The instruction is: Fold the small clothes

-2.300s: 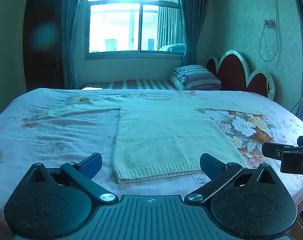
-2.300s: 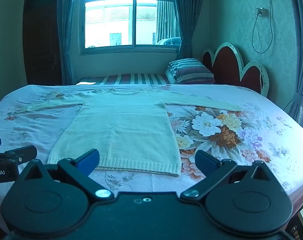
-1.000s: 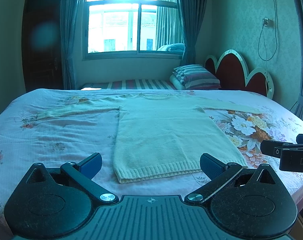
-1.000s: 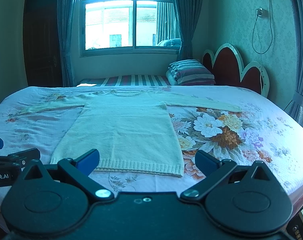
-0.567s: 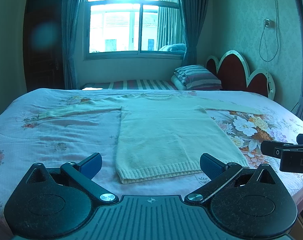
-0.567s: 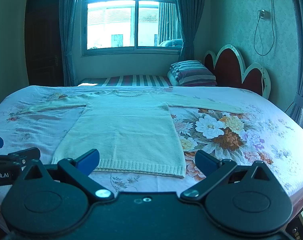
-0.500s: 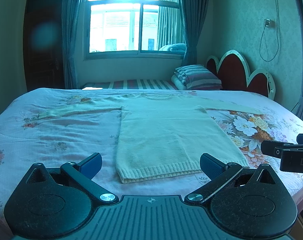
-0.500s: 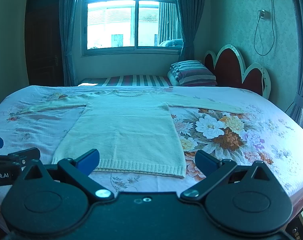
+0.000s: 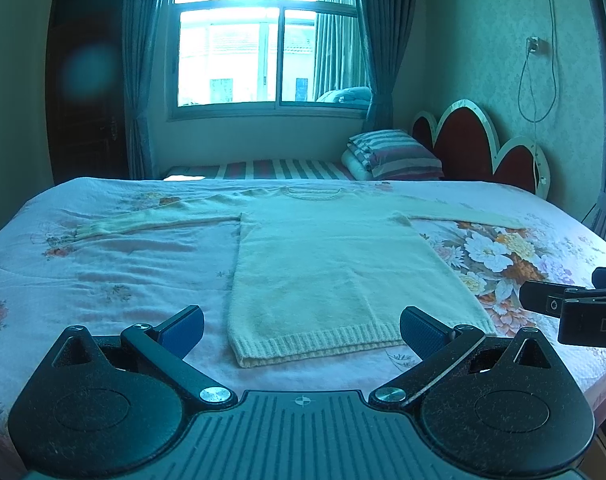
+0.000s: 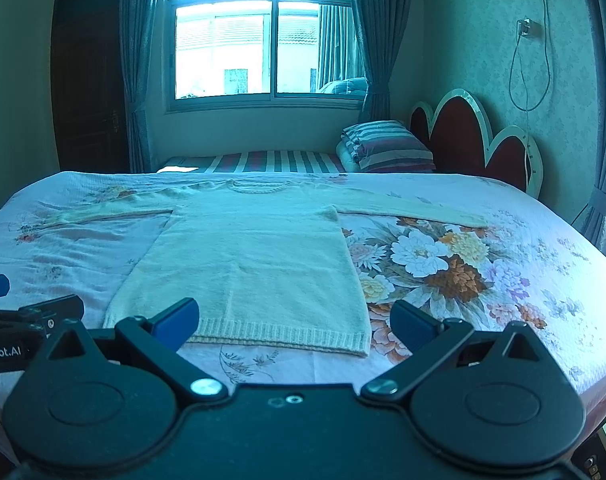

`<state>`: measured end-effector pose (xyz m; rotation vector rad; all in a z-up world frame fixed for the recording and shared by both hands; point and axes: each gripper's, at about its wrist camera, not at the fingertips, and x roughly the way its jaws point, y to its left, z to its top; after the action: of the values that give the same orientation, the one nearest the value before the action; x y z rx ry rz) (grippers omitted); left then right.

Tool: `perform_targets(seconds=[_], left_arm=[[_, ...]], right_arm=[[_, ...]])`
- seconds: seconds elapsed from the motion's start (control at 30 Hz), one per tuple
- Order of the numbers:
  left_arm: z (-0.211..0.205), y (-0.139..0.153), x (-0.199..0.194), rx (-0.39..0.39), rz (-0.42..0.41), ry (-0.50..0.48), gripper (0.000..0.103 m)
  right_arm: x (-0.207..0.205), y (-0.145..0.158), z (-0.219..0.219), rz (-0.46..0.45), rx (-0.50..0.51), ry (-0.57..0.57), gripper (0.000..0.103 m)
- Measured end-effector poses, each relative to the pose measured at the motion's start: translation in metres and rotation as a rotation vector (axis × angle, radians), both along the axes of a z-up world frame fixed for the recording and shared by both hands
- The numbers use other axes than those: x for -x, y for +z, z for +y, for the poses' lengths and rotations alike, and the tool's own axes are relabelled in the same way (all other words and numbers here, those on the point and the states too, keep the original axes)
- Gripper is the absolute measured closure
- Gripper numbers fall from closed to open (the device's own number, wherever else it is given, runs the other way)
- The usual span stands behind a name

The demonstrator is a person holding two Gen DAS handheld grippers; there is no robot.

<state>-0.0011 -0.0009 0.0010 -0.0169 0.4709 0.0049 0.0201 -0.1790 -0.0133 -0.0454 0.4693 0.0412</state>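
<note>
The sweater point(image 9: 327, 264), pale yellow and knitted, lay flat on the bed point(image 9: 103, 264), its ribbed hem towards the cameras and both sleeves stretched out to the sides. The left gripper point(image 9: 301, 328) was held just before the hem with its jaws wide open and nothing between them. The right gripper point(image 10: 293, 322) was held in the same way, jaws wide apart and empty, near the right part of the hem. In the right wrist view, the side of the left gripper showed the writing "Robot.AI"; in the left wrist view, only the letters "DA" could be read on the right one. The bed had a pink cover with a big flower print point(image 10: 435, 256). Behind it stood a striped pillow point(image 9: 391, 154), a red headboard point(image 9: 475, 148), a bright window point(image 9: 263, 40) with blue curtains point(image 9: 383, 40) and a dark door point(image 9: 87, 88).
</note>
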Motion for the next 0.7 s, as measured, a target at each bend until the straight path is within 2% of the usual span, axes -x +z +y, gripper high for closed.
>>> perform_targets(seconds=[0.7], left_arm=[[0.0015,-0.0015,-0.0010,0.008,0.003,-0.001,0.000]], right_arm=[[-0.0001,-0.0010,-0.0017,0.001,-0.001,0.001,0.001]])
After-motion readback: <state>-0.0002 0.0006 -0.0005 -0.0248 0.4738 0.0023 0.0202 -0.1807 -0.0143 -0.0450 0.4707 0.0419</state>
